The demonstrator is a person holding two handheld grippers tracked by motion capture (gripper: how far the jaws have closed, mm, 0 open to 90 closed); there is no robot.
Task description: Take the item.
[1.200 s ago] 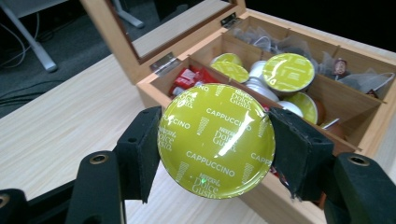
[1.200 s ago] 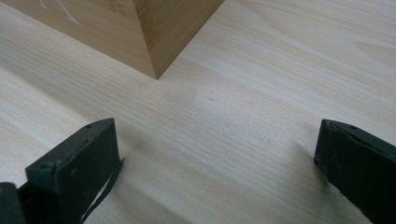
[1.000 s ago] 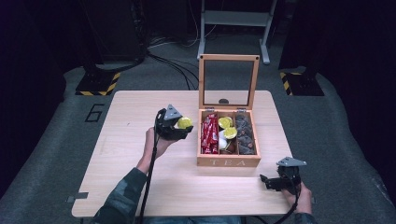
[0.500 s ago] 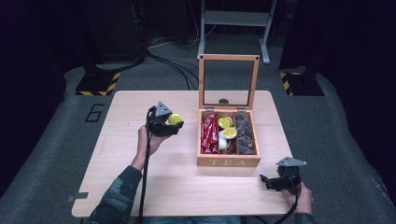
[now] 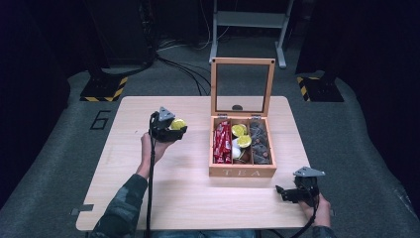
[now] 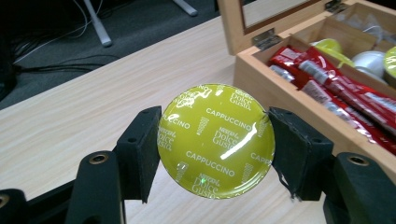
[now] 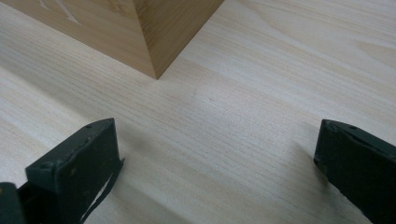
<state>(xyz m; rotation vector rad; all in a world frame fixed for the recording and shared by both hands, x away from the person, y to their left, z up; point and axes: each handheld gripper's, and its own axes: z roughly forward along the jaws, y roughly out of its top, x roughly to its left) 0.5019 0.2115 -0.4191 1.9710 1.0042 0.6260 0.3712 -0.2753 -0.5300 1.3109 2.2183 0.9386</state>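
Observation:
A wooden tea box (image 5: 241, 172) with its glass lid raised stands at the table's right half. It holds red sachets (image 5: 221, 141), yellow-green capsules (image 5: 239, 130) and dark packets (image 5: 260, 143). My left gripper (image 5: 173, 129) is above the table left of the box, shut on a yellow-green Cappuccino capsule (image 6: 215, 140) whose foil lid faces the camera. The box corner (image 6: 261, 88) lies just right of it in the left gripper view. My right gripper (image 5: 286, 192) rests low near the table's front right, open with nothing between its jaws, close to the box's corner (image 7: 154, 42).
The table (image 5: 148, 198) has free wood left and in front of the box. Cables (image 5: 183, 69) and a metal stand (image 5: 247, 20) lie on the floor behind. A yellow-black striped base (image 5: 104, 89) stands at the back left.
My left gripper has carried the capsule leftward, away from the box. The right gripper has not moved.

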